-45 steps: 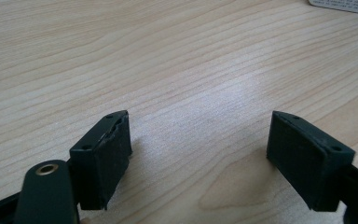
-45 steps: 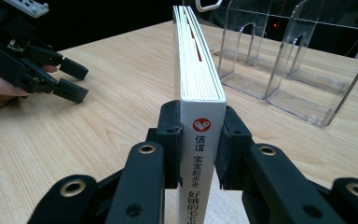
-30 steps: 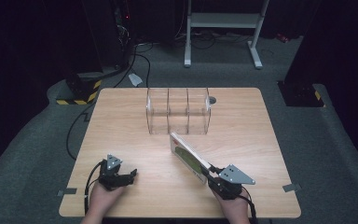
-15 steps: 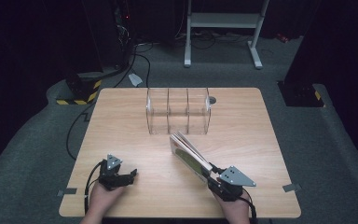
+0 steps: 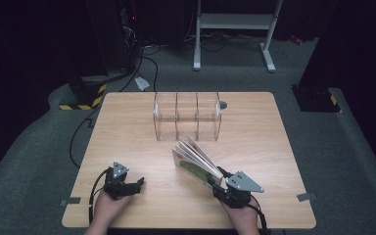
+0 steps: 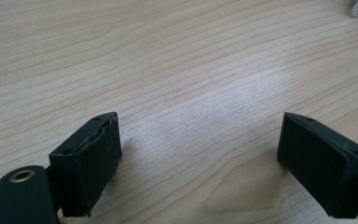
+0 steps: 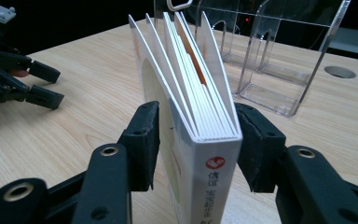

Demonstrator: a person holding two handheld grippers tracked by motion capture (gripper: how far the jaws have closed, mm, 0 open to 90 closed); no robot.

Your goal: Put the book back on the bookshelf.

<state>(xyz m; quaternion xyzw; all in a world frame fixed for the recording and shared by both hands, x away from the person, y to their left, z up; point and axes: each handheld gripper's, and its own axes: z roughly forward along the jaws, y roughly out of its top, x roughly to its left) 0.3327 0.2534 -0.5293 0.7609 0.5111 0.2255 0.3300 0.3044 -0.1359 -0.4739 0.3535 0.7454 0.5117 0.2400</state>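
A white-covered book [image 5: 196, 159] stands on its edge on the wooden table [image 5: 127, 127], its spine [image 7: 214, 168] toward me and its pages fanned apart. My right gripper [image 5: 219, 182] straddles the spine end. Its jaws have just been opening, and in the right gripper view [image 7: 200, 119] the left pad stands clear of the cover while the right pad sits close beside it. My left gripper [image 5: 139, 183] rests near the front left of the table, open with bare wood between its jaws [image 6: 200, 140]. It also appears far left in the right gripper view [image 7: 46, 86].
A clear acrylic rack [image 5: 187, 117] with three slots stands at the table's middle back, just beyond the book [image 7: 270, 60]. A round grommet hole [image 5: 223, 105] lies beside it. Cables and a white stand are on the floor behind.
The right gripper's jaws have spread apart from the book, and the book's pages have fanned wider. The left gripper has stayed still.
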